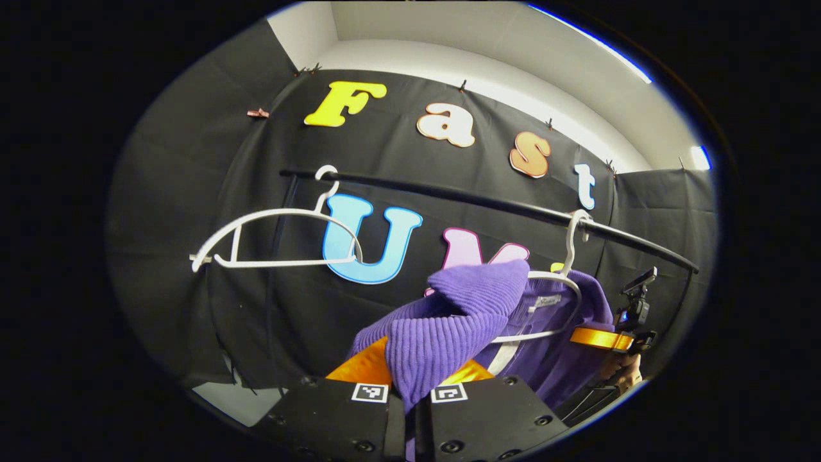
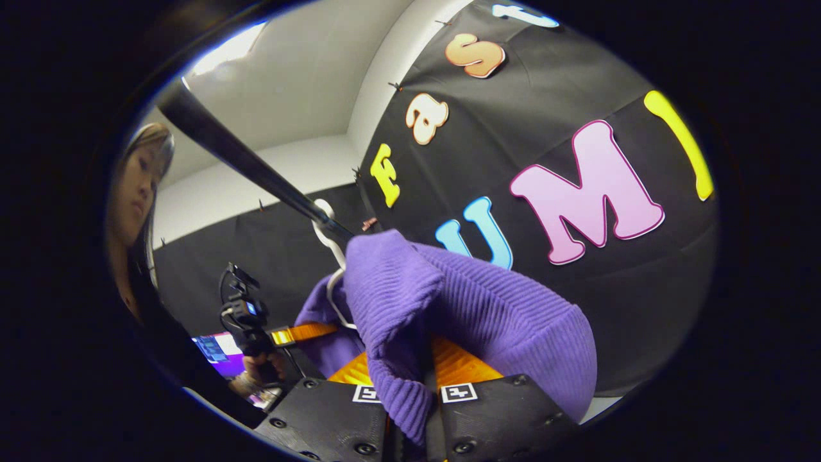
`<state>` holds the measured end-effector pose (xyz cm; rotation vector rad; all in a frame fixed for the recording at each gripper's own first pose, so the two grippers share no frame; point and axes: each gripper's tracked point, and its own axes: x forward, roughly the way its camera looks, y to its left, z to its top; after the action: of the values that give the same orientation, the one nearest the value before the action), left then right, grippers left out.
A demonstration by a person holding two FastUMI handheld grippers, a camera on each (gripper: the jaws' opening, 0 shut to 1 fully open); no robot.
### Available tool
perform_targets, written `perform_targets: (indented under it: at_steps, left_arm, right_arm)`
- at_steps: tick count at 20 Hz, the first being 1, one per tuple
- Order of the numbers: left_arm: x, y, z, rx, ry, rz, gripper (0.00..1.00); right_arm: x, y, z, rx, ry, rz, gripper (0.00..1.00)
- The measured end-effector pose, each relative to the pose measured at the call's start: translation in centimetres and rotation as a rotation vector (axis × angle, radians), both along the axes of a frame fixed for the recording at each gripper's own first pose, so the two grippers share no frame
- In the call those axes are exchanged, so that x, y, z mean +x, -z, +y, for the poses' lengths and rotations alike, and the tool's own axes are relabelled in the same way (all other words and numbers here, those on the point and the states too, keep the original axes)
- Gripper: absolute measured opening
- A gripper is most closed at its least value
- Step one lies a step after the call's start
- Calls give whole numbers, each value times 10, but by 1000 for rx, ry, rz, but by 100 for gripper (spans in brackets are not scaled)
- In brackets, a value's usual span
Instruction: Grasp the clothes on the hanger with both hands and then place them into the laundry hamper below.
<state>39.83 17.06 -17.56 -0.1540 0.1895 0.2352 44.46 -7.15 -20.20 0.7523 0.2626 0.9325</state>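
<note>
Left gripper view: left gripper closed tight on a fold of the purple sweater, which hangs on a white hanger from the black rail; an empty hanger beside it. Right gripper view: right gripper likewise pinches the knit

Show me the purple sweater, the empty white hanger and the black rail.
purple sweater (image 2: pixel 474 308): right gripper view, ribbed fold.
empty white hanger (image 1: pixel 276 213): left gripper view, upper arm.
black rail (image 1: pixel 487 203): left gripper view, middle stretch.
</note>
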Motion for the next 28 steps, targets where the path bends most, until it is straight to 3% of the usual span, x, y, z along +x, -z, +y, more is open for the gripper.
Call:
perform_targets:
  at_steps: [4, 6, 8, 12, 13, 15, 16, 18, 19, 23, 28]
  left_arm:
    - [0, -30, 9, -4, -25, -75, 8]
    - [1, -45, 15, 8, -44, -110, 10]
    - [3, -57, 19, 37, -49, -134, 8]
    - [18, -81, 33, 85, -38, -176, 10]
    - [25, -85, 39, 81, -34, -184, 10]
    - [32, -80, 61, 84, -46, -171, 10]
    - [35, -75, 71, 84, -54, -159, 10]
    - [37, -58, 77, 61, -49, -128, 10]
    - [40, -49, 74, 46, -32, -110, 10]
    - [56, 1, 52, -8, 48, -28, 10]
    - [57, 32, 36, -147, 79, -72, 10]
  right_arm:
    - [0, -36, -14, 160, 0, -14, 19]
    - [9, -52, -21, 229, 20, -21, 15]
    - [19, -63, -30, 284, 48, -20, 10]
    - [41, -88, -33, 392, 68, -20, 10]
    - [46, -93, -29, 402, 66, -22, 14]
    - [47, -103, -15, 404, 36, -37, 10]
    - [48, -106, -9, 403, 23, -43, 15]
    - [54, -104, -6, 404, 18, -28, 10]
    - [60, -97, -12, 405, 36, -10, 15]
    - [75, -78, -46, 437, 141, 50, 15]
    - [72, -65, -67, 400, 200, 59, 15]
